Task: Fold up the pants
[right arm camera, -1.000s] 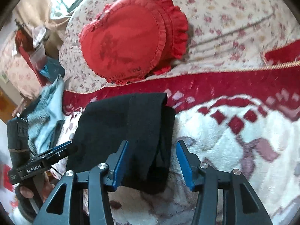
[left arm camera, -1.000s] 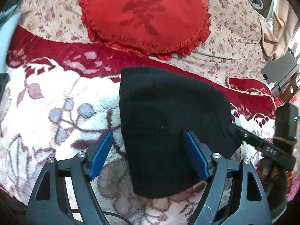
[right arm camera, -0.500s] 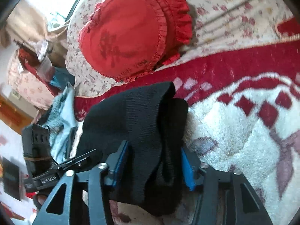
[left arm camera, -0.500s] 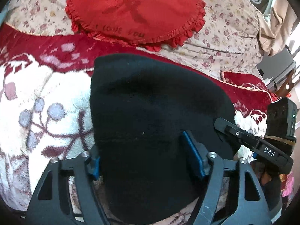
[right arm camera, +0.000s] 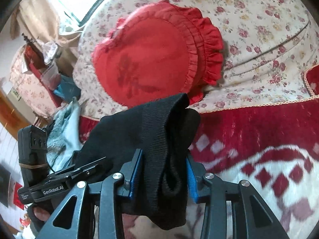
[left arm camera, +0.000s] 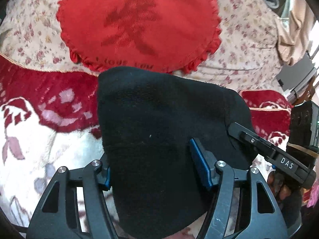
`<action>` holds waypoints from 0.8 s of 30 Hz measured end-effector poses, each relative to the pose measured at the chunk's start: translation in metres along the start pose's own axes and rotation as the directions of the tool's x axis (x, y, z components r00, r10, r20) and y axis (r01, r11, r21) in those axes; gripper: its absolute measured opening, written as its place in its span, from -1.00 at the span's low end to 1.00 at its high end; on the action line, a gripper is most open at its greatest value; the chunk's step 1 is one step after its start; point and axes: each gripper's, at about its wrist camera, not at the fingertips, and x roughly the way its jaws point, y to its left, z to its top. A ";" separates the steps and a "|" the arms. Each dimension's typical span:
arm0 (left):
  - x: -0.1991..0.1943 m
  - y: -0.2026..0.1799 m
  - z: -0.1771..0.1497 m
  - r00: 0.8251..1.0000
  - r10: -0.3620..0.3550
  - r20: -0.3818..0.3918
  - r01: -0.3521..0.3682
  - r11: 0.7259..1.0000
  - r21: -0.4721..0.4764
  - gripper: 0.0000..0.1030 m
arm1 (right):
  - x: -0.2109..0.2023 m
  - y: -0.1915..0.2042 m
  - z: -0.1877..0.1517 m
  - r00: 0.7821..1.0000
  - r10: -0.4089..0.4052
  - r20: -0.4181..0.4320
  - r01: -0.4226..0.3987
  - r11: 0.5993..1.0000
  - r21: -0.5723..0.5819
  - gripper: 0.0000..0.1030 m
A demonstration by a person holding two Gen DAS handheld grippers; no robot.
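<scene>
The black pants [left arm camera: 159,123] are folded into a thick bundle and held up above the red and white blanket [left arm camera: 39,139]. My left gripper [left arm camera: 155,171] is shut on one end of the bundle, its blue pads pressed into the cloth. My right gripper [right arm camera: 162,173] is shut on the other end, where the ribbed waistband [right arm camera: 157,127] and folded layers [right arm camera: 175,169] bunch between the pads. The right gripper [left arm camera: 265,149] shows at the right of the left wrist view. The left gripper [right arm camera: 65,179] shows at the left of the right wrist view.
A red frilled cushion [left arm camera: 137,23] leans on the floral sofa back [left arm camera: 249,39] just behind the pants; it also shows in the right wrist view [right arm camera: 157,53]. Light blue cloth [right arm camera: 63,127] lies at the left. Cluttered furniture [right arm camera: 35,59] stands beyond.
Both grippers closed on the pants and lifted the bundle off the blanket, carrying it toward the red cushion. A second ago both were open around it.
</scene>
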 end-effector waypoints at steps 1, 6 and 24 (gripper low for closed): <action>0.008 0.002 -0.001 1.000 0.010 -0.016 -0.010 1.000 -0.001 0.26 | 0.007 -0.004 0.001 1.000 -0.015 -0.012 0.015 1.000 0.001 -0.25; 0.021 0.007 -0.008 1.000 0.008 -0.009 -0.008 1.000 0.008 0.39 | 0.027 -0.026 -0.011 0.997 -0.060 -0.055 0.061 0.998 0.003 -0.17; -0.032 -0.008 -0.032 0.983 0.146 0.107 -0.153 0.987 0.058 0.40 | -0.014 0.049 -0.009 0.990 -0.143 0.012 0.142 0.968 -0.207 -0.16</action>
